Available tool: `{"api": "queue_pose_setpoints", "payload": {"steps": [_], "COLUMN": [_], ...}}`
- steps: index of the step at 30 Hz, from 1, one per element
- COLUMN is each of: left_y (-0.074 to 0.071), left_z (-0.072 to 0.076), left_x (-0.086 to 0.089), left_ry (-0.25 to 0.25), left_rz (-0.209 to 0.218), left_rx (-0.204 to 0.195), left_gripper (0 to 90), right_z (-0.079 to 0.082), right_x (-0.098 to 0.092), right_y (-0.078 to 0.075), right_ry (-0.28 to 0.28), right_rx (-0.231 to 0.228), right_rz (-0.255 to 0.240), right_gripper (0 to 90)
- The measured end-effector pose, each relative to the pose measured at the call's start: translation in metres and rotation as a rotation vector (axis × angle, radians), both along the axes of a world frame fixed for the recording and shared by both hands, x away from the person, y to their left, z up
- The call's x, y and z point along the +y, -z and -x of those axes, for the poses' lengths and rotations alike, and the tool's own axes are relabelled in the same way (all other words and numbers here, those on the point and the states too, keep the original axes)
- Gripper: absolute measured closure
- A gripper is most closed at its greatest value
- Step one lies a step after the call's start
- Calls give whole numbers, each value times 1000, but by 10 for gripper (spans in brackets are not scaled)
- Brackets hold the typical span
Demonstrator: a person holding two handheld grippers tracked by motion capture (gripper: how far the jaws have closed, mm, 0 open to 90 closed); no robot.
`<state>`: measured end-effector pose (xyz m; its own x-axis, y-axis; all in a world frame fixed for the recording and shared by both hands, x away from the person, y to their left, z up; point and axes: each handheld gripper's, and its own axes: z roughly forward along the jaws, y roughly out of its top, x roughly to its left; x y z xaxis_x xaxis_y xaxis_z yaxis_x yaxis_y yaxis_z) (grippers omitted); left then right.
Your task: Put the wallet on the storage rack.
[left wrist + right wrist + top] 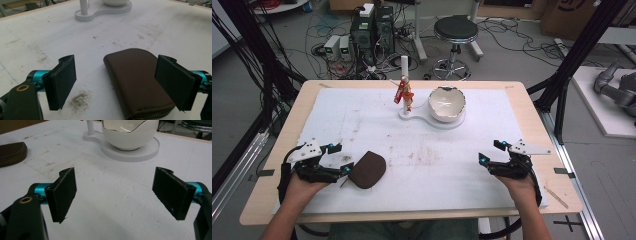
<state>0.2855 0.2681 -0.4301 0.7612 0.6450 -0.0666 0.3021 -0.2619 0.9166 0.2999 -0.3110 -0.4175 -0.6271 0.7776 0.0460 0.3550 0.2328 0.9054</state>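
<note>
Left gripper rests at the near-left of the white foam-covered table, jaws spread wide, nothing held. The dark brown zippered fabric pouch lies flat just ahead of it. In the left gripper view the pouch sits toward the right jaw, its long axis running roughly along the gripper's line of sight, zipper edge nearest. The left hand is clearly the nearer one.

Right gripper sits at the near-right, well apart from the pouch, jaws likewise wide and empty.

Farther back: a white eggshell-shaped ceramic bowl on a white stand with an upright post carrying a small red figure. No legible brands or writing.
</note>
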Motion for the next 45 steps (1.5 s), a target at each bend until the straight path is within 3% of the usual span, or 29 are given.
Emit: {"api": "queue_pose_setpoints", "payload": {"steps": [6,12,16,20,26,27,38,45], "left_y": [5,14,18,21,21,21,23,26], "left_z": [14,27,29,30,30,30,31,26], "left_x": [1,10,11,9,10,11,4,7], "left_ry": [44,74,85,100,63,58,131,151], "left_rz": [-25,-89,-127,-208,-277,-275,-326,-287], "left_rx": [29,71,77,77,82,81,91,116], "left_gripper": [173,191,266,369,514,557,662,727], "right_z": [0,-2,-3,-5,-6,-7,-7,-7], "right_x": [3,2,4,5,5,5,3,4], "right_y": [0,1,2,3,5,5,6,6], "right_ry": [-11,-9,-10,-15,-18,-19,-15,-21], "right_rx": [0,9,10,14,26,26,27,29], "right_rz": [1,6,10,21,23,24,21,24], "right_gripper": [199,199,199,199,199,199,199,199]}}
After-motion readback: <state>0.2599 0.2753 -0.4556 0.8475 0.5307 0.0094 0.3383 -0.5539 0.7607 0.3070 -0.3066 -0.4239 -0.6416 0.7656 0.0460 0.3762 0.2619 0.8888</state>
